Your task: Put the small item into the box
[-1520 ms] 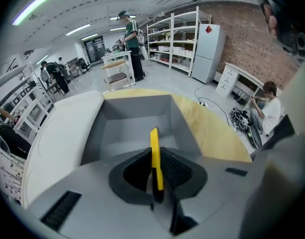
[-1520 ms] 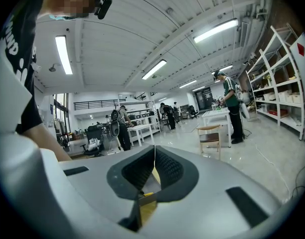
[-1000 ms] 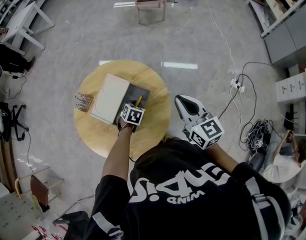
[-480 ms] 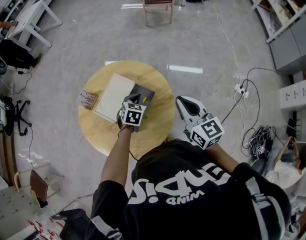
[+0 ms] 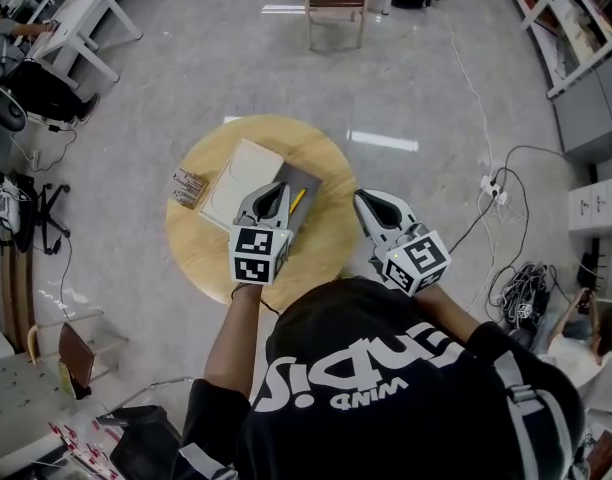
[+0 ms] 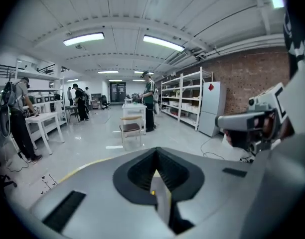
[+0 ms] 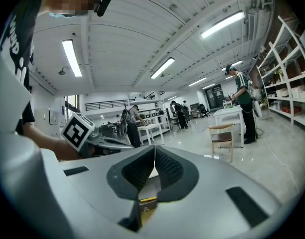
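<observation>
**Small item (image 5: 297,200) lying in the box (image 5: 308,180): withdraw cleanly**

Judging by the layout, drop looks done and retreat is the step in hand. One round worktop (image 5: 201,258), mid-frame. On it, one white lid (image 5: 236,180), with the one grey box just right of it. Two claws, both closed on nothing. Lift left claw (image 5: 273,192) straight up, without brushing the box wall. Hold right claw (image 5: 366,201) clear, beyond the worktop's right edge. One patterned pack (image 5: 189,186), left of the lid. One yellow small item, inside the box.
</observation>
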`<state>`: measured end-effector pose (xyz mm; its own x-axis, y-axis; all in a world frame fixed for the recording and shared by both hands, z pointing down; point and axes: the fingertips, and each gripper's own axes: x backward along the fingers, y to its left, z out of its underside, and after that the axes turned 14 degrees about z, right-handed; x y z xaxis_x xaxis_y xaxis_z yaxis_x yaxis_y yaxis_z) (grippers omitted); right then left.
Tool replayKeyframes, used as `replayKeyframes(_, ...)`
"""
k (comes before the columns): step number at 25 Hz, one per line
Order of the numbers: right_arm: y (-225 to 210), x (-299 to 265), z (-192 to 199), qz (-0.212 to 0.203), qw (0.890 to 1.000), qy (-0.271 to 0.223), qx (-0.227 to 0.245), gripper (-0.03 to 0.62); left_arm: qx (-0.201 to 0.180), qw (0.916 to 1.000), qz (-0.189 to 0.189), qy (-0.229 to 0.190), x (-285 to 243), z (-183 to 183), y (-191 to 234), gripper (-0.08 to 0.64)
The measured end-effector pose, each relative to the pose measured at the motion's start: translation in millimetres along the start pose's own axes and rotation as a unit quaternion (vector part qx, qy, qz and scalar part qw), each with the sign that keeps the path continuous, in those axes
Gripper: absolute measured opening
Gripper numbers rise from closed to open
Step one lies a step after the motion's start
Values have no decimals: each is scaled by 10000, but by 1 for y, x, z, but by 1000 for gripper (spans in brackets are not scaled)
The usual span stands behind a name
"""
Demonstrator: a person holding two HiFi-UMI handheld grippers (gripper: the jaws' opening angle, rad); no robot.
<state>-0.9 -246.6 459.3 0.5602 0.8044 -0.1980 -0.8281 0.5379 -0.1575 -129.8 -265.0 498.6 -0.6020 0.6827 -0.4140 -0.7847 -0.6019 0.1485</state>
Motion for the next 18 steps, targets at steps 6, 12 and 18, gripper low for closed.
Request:
replayKeyframes(6,10,-2,-2,-161,9999,-30,55,5,86,9970,-109,-756,42,-17,-25,11)
replayKeyframes(12,14,0,1,-273,9995,-54,115,5,125,9899,-363,-1366,68,-14,-39,11)
replayKeyframes(18,16,1,6,-344,9993,-53,150,5,319,9821,-671,-1729,88,6,-37,11)
